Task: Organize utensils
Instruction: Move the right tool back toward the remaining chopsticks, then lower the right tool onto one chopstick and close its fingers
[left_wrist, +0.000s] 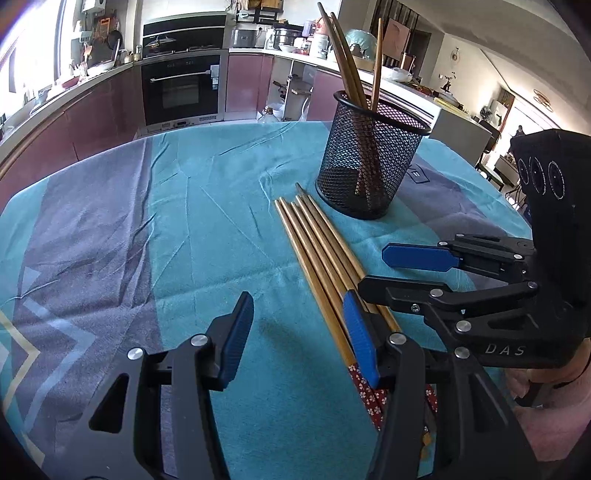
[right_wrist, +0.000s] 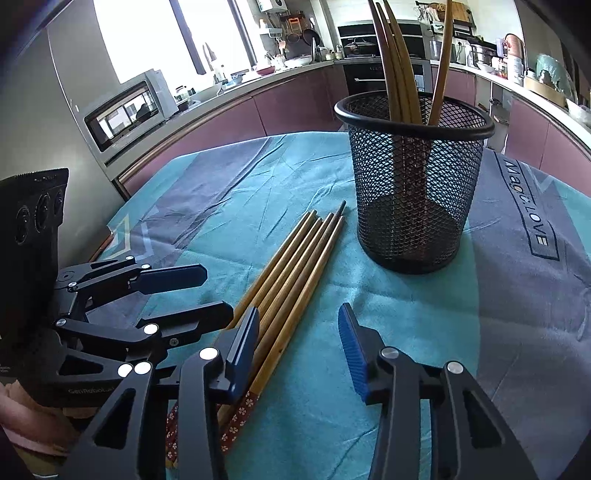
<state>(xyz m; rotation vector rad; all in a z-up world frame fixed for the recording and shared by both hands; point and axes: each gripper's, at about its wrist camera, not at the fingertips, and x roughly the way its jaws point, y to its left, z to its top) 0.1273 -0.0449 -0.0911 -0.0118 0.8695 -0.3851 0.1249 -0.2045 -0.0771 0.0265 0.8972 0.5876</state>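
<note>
Behind the tabletop (left_wrist: 110, 206) is a kitchen. Loose chopsticks (left_wrist: 317, 240) lie together just beside the mesh holder (left_wrist: 373, 158), which holds others. Left claw (left_wrist: 299, 339) and right claw (right_wrist: 299, 347) are both released, holding nothing.

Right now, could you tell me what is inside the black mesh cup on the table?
Three wooden chopsticks stand in the mesh cup, leaning on its rim. Their lower ends show only dimly through the mesh, so anything small on the bottom cannot be ruled out.

"DAS" on right gripper (left_wrist: 421, 273); "Magic LOVE" on tablecloth (right_wrist: 528, 218).
</note>
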